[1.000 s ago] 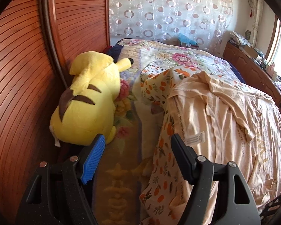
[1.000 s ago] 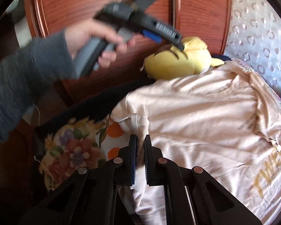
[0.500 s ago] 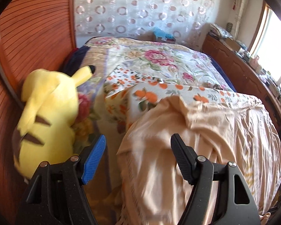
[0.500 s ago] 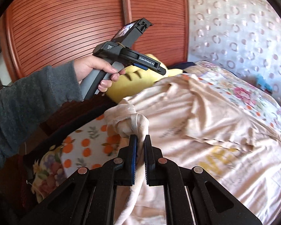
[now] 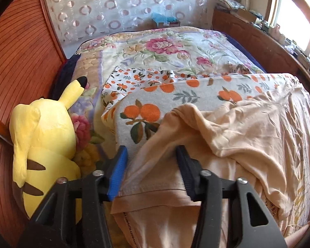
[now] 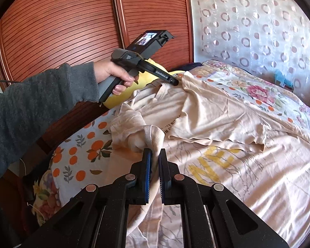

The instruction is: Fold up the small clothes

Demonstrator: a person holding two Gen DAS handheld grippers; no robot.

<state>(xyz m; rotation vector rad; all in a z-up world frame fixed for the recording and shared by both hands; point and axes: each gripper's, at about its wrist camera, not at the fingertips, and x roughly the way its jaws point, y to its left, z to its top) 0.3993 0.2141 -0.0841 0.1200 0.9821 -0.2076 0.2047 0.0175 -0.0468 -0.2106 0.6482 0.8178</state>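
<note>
Just starting to fold the peach shirt (image 6: 227, 124) on the bed (image 5: 165, 47).
Right gripper (image 6: 154, 165) pinching its bunched edge; left gripper (image 5: 150, 165) closing around another fold. Still crumpled, nothing folded flat yet.

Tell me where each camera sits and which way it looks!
Left wrist view: sits on the left claw, looking down along the bed; its fingers are closing around a fold of the peach shirt, beside a yellow plush toy.
Right wrist view: sits on the right claw, shut on the shirt's edge, facing the wooden doors; it shows the person's left hand and grey sleeve.
Both views share the shirt, bed, toy and curtain.
</note>
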